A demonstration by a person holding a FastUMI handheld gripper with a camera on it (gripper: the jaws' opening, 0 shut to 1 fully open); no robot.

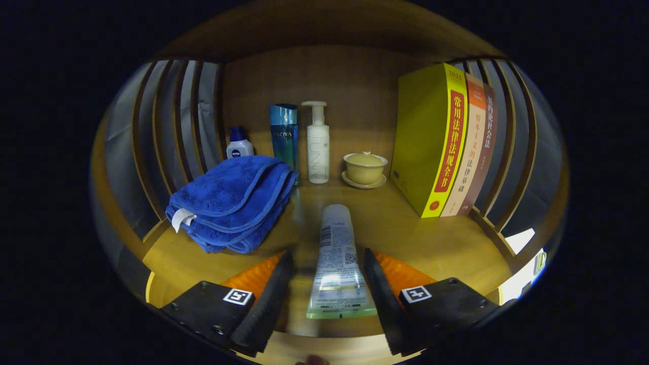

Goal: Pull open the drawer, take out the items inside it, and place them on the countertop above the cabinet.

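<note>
Gripper view | my gripper (328,284) stood wide, fingers either side of the cosmetic tube (338,263) without touching | tube lay flat on the countertop (436,238), long axis running near-to-far, cap end far, toward the pump bottle (318,144)

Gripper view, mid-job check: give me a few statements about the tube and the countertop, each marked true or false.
1. The tube lies between the fingers of the gripper. True.
2. The fingers press on the tube. False: there is a gap on each side.
3. The blue towel is folded. True.
4. The lidded cup stands on the towel. False: it sits on a saucer beside the pump bottle.
5. The books lie flat. False: they stand upright.
</note>
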